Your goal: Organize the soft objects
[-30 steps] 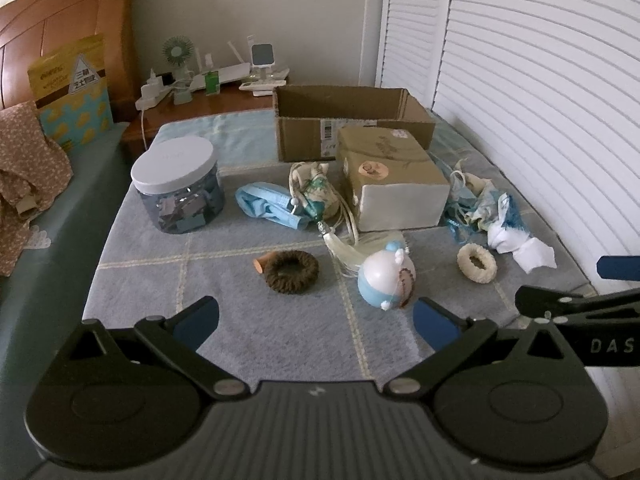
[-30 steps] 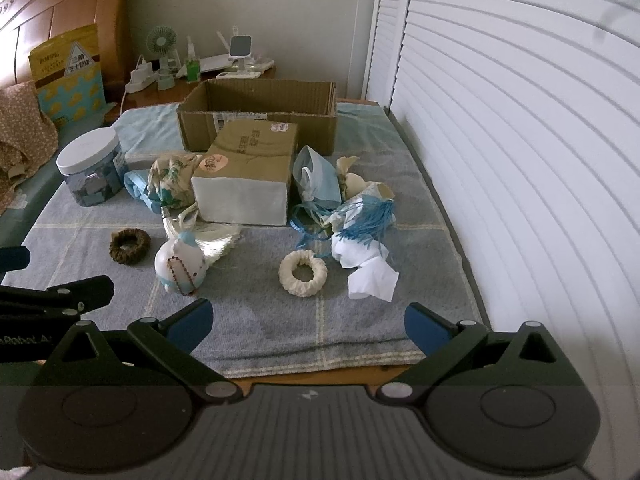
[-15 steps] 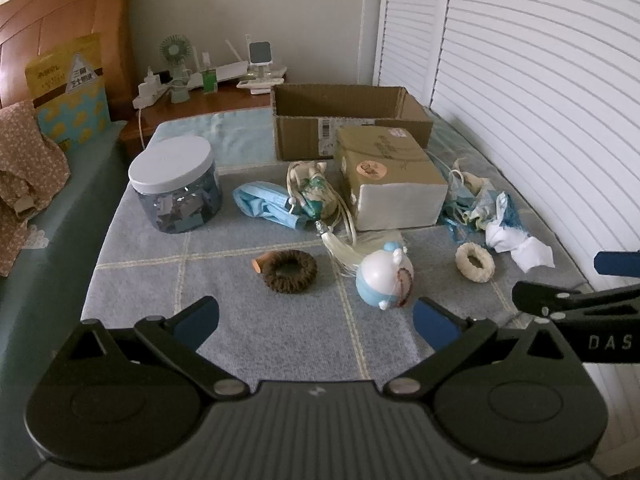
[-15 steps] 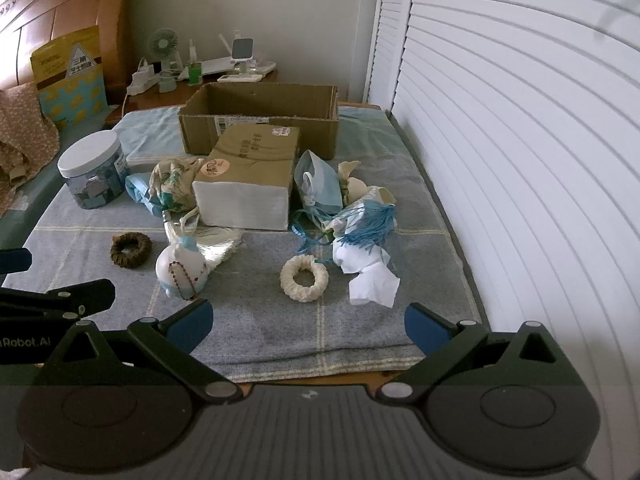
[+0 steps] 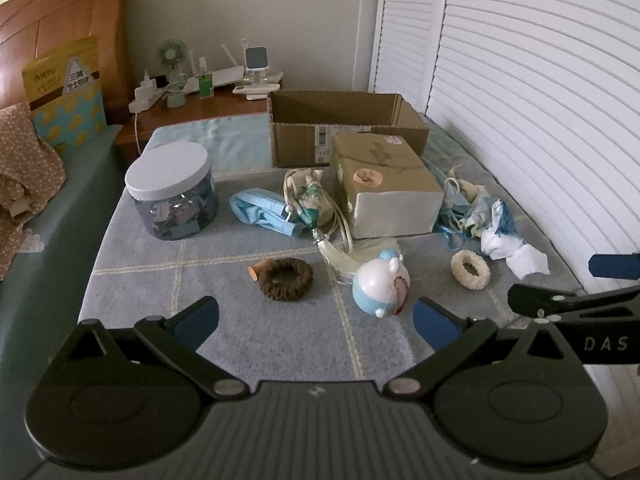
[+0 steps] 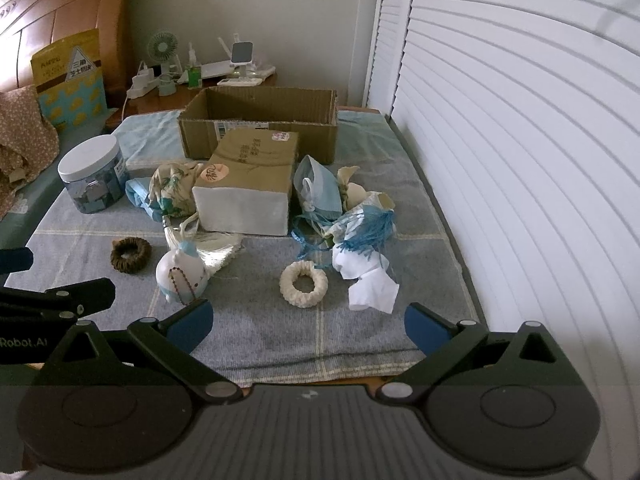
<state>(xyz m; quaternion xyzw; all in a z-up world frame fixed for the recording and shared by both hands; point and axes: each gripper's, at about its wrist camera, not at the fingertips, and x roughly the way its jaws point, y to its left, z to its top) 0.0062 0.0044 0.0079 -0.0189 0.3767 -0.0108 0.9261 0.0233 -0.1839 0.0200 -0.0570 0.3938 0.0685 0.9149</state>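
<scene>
Soft things lie on a grey-blue cloth point(image 5: 160, 292): a brown scrunchie point(image 5: 286, 280), a cream scrunchie point(image 6: 304, 283), a blue-and-white plush toy point(image 5: 382, 288), a blue mask point(image 5: 264, 210), a patterned pouch point(image 5: 310, 200), and a heap of blue and white fabric point(image 6: 360, 236). An open cardboard box point(image 6: 260, 124) stands behind. My left gripper point(image 5: 316, 322) is open and empty, short of the brown scrunchie and plush. My right gripper point(image 6: 306, 322) is open and empty, just short of the cream scrunchie.
A closed tan box point(image 5: 384, 184) sits mid-table. A white-lidded jar point(image 5: 172, 190) stands at the left. White shutters point(image 6: 520, 140) line the right side. A nightstand with a fan point(image 5: 172, 56) and a bed headboard point(image 5: 60, 32) lie behind.
Both grippers have drifted slightly, so the table's objects shift a little in view. Both stay open and empty; nothing on the table moved.
</scene>
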